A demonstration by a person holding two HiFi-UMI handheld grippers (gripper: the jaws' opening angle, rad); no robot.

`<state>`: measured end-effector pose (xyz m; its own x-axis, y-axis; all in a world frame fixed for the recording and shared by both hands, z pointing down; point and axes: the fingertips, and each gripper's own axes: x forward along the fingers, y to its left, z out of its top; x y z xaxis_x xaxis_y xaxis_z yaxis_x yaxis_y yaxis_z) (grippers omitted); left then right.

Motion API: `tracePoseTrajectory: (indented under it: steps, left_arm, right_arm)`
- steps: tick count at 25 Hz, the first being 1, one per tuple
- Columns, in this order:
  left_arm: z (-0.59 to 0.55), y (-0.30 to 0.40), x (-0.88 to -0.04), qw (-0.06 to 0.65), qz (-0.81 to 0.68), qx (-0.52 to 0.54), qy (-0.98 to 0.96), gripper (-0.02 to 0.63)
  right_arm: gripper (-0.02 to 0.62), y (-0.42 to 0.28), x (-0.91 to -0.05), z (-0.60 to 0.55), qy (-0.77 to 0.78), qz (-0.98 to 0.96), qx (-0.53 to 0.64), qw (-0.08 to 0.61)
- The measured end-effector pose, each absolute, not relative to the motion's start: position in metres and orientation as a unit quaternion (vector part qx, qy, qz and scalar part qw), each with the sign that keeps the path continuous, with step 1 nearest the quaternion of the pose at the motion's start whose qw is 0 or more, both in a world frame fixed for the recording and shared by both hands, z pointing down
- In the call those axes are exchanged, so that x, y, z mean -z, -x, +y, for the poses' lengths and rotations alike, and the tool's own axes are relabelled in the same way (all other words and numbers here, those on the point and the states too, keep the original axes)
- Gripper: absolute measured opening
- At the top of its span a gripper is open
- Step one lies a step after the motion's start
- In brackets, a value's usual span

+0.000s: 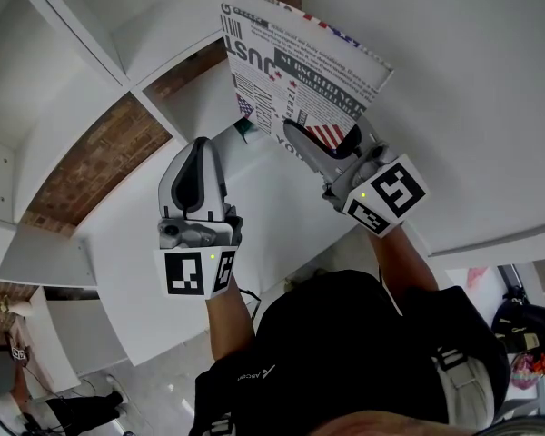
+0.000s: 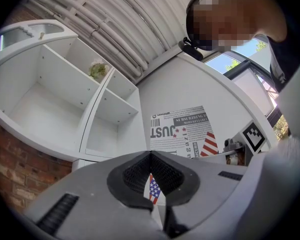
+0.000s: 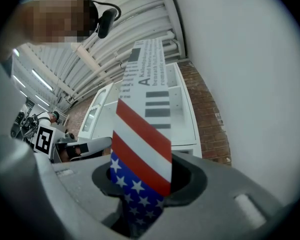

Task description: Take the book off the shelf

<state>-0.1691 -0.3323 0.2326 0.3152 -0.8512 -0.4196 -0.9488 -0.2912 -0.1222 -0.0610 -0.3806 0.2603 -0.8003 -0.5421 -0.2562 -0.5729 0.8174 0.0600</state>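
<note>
Although the white open-fronted shelf unit [image 1: 100, 53] filled most of the head view, none of its visible compartments held the task's object. The flat book with a newspaper-print and stars-and-stripes cover [image 1: 300, 62] stood out in front of the unit, against a plain white panel [image 1: 472, 107], and appeared to be already free of the shelf. The right gripper [image 1: 320, 139] was pinching the book's lower, flag-printed edge. This hold near one end presumably let the book be drawn out edge-on and kept upright. The left gripper [image 1: 200, 151], beside it and clear of the book, had its jaws pressed together at the tips on nothing, so it lent no support. The edge inside the right jaws was hidden, and a small green object [image 2: 97, 70] on an upper shelf could not be identified.
</note>
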Motion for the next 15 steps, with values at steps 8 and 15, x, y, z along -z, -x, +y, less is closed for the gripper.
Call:
tracePoseTrajectory:
  steps: [8, 15]
  left_arm:
    - [-0.334, 0.170, -0.230, 0.183, 0.571, -0.138, 0.788, -0.003]
    - [-0.327, 0.170, -0.222, 0.185, 0.567, -0.142, 0.790, -0.003]
  right_arm:
    - [0.156, 0.062, -0.260, -0.383, 0.290, 0.947, -0.067, 0.119]
    - [0.156, 0.062, -0.251, -0.372, 0.289, 0.947, -0.067, 0.120]
